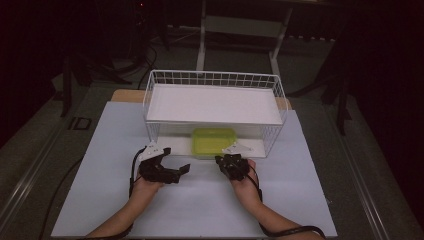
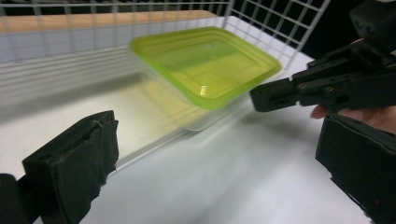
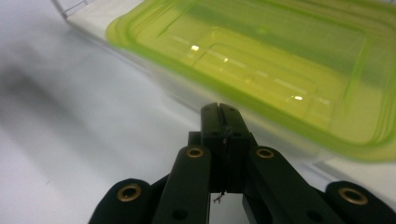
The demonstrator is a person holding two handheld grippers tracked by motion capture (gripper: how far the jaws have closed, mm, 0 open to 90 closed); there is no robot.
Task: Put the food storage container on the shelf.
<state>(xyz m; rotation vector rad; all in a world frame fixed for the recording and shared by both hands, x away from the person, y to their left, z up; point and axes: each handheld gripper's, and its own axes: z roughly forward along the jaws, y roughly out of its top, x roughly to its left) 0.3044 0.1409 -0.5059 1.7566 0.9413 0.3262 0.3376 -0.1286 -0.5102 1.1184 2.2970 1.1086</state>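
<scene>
**Two claws at the mouth of the wire basket, green-lidded box inside**

Table (image 1: 200,200): flat white board, dimly lit room beyond. Toward its far side stands a white wire-mesh basket (image 1: 215,79) with a white flat shelf panel (image 1: 212,104) across its upper part and an open front facing the person.

Task thing: a clear rectangular plastic container with a lime-green lid (image 1: 214,141). It sits on the basket floor under the shelf panel, at the front opening, roughly centred. In the left gripper view the container (image 2: 205,65) lies flat with its lid on, the mesh wall close behind and beside it. In the right gripper view its green lid (image 3: 280,70) is very near, just ahead of the jaw tips.

Left claw (image 1: 172,167): held in the person's left hand, on the table just in front of the basket, left of the container and apart from it. Jaws spread wide, nothing between them; in its own view the two black pads stand at either edge with bare table between.

Right claw (image 1: 230,161): held in the right hand, just in front of the container's near right corner. Jaws pressed together, pad against pad, pinching nothing; its tip (image 3: 219,109) is close to the container's near edge, contact not discernible. It also appears in the left gripper view (image 2: 266,95), pointing at the container's corner.
</scene>
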